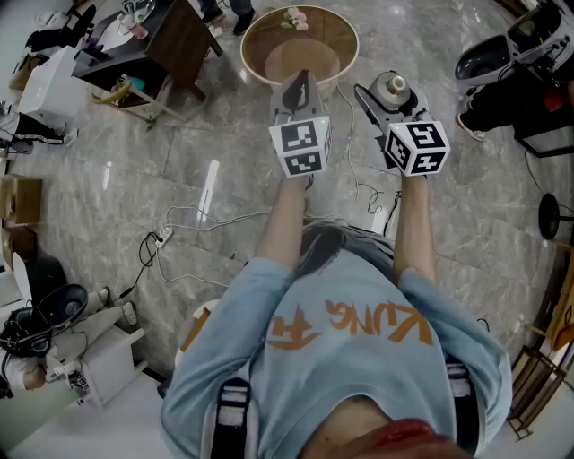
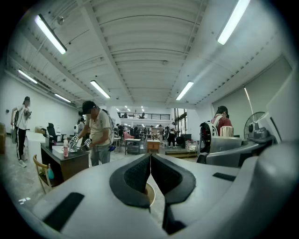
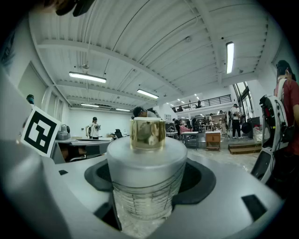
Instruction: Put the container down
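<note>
Clamping an upright clear, graduated glass container [image 3: 147,186] with frosted grey lid and gold knob, right gripper [image 1: 387,100] hovers near the round wooden tub [image 1: 260,31]; left gripper [image 2: 150,175] clenched, empty.

Ahead of the left gripper [image 1: 303,79] and the right gripper [image 1: 387,90], whose jaws are filled by the clear container with a grey lid and gold cap [image 1: 395,87], the round rimmed light-wood table [image 1: 269,40] is bare but for pink flowers [image 1: 293,18] at its far edge. The dark brown wooden desk [image 1: 184,40] and pale wooden chair [image 1: 134,97] block the left, with open grey marble floor [image 1: 224,134] between them and the table; thin white cables [image 1: 193,215] trail lower left
</note>
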The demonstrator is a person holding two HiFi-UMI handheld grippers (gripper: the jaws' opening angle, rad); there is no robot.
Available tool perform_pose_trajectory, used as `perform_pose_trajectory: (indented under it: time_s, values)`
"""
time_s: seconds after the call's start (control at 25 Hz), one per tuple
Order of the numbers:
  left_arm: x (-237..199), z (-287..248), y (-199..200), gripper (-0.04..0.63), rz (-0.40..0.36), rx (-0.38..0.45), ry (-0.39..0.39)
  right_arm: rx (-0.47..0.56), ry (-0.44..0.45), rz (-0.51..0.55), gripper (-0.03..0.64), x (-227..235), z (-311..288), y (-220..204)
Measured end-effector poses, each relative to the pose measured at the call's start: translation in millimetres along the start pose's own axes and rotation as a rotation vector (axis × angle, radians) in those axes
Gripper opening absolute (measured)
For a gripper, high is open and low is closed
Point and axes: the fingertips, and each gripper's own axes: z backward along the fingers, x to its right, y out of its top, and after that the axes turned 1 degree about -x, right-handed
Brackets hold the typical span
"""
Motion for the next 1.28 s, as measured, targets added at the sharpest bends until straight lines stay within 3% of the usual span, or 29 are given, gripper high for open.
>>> perform_pose_trajectory:
  time_s: [1.04,1.28]
  values:
    - [51,-6,-8,0.028,-0.002,-0.006,-0.001,-0.007,-0.01,-0.001,0.351,47,32,-4]
    - [35,-6,-10,0.028,0.018,-0.004,0.036,-0.014,0.008,-0.003,0.351,46,26,-8]
